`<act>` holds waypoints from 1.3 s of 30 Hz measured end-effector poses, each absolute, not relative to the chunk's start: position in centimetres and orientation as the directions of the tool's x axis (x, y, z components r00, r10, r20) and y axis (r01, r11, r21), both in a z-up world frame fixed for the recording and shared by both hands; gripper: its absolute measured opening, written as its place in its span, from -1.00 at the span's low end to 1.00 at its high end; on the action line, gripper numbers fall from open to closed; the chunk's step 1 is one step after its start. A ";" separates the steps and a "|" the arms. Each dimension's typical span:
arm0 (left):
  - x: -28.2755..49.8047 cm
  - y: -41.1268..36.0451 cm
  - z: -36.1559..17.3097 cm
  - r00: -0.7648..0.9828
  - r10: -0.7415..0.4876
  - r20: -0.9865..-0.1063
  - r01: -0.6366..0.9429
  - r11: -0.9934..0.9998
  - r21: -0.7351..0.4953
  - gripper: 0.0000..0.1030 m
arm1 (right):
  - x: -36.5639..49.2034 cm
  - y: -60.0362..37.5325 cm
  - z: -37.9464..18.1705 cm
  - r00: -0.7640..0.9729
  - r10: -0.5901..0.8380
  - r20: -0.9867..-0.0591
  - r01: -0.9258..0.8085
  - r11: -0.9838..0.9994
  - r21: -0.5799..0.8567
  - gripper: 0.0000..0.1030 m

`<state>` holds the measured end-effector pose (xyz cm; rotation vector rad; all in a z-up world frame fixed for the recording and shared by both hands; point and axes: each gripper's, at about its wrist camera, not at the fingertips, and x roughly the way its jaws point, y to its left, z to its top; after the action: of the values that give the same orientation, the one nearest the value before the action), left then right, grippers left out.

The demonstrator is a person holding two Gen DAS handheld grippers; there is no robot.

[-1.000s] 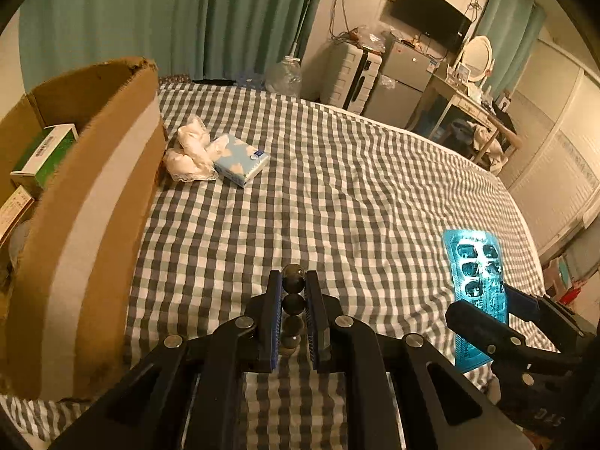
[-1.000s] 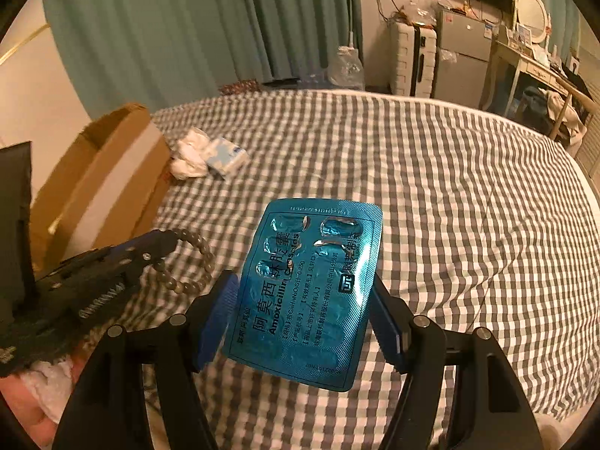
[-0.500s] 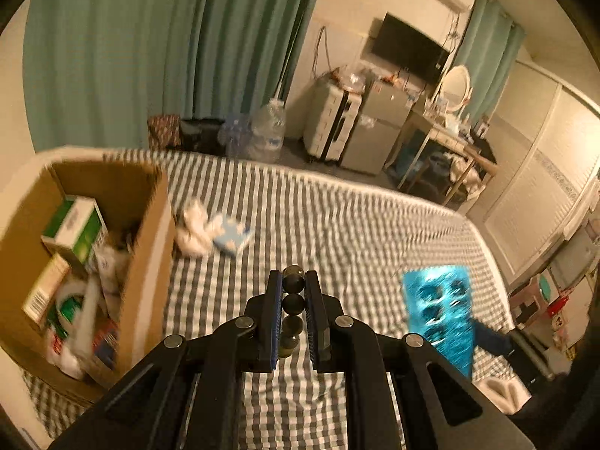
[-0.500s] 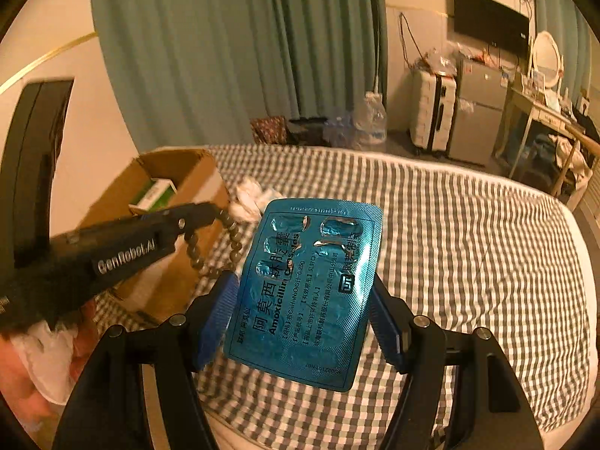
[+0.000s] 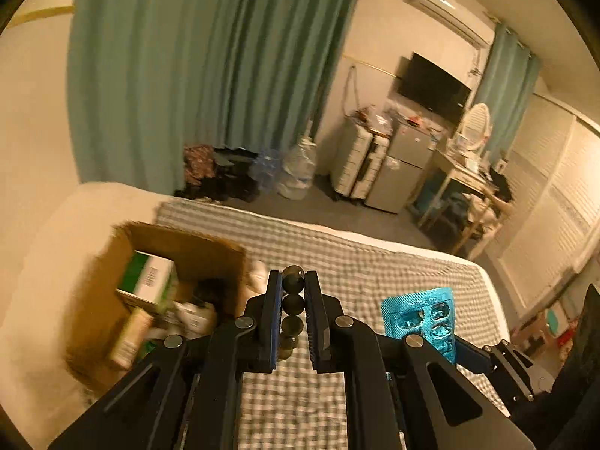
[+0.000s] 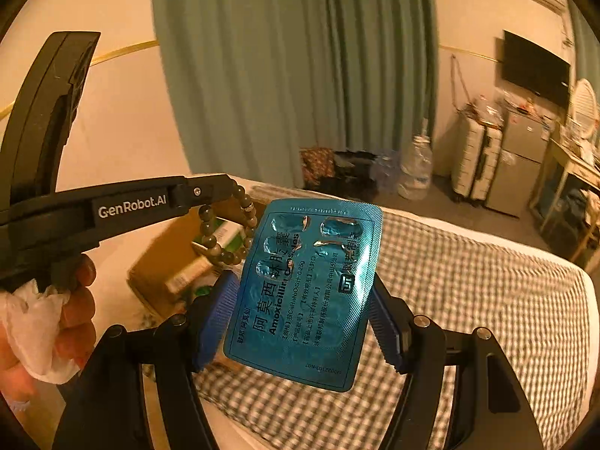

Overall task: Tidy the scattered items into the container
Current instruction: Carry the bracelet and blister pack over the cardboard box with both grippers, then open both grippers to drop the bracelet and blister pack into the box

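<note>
Nearest the cameras, left tool [image 5: 293,313] is clamped on a bead bracelet [image 5: 292,302], its loop dangling free; right tool [image 6: 302,322] pinches a blue blister pack [image 6: 305,292] by its side edges. Both are held up over the checked bed [image 5: 367,266]. Bracelet: light, hard slippery beads, floppy string, likely to swing. Pack: thin, light, bends easily, so edge grip is best. Farther left, the open cardboard box [image 5: 210,243] sits on the bed, already holding cartons.
</note>
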<state>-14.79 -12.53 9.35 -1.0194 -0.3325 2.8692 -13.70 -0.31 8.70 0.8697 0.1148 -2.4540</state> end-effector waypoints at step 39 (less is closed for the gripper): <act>-15.8 -28.5 1.0 -0.726 -0.088 -0.682 0.291 -0.938 -0.189 0.93 | -24.7 -11.3 3.2 -0.510 -0.533 -0.675 0.441 -0.836 0.327 0.99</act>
<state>-15.80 -28.47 1.01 -1.1967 -0.4814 3.0897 -24.74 -11.34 3.18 1.0924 -0.1510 -2.3232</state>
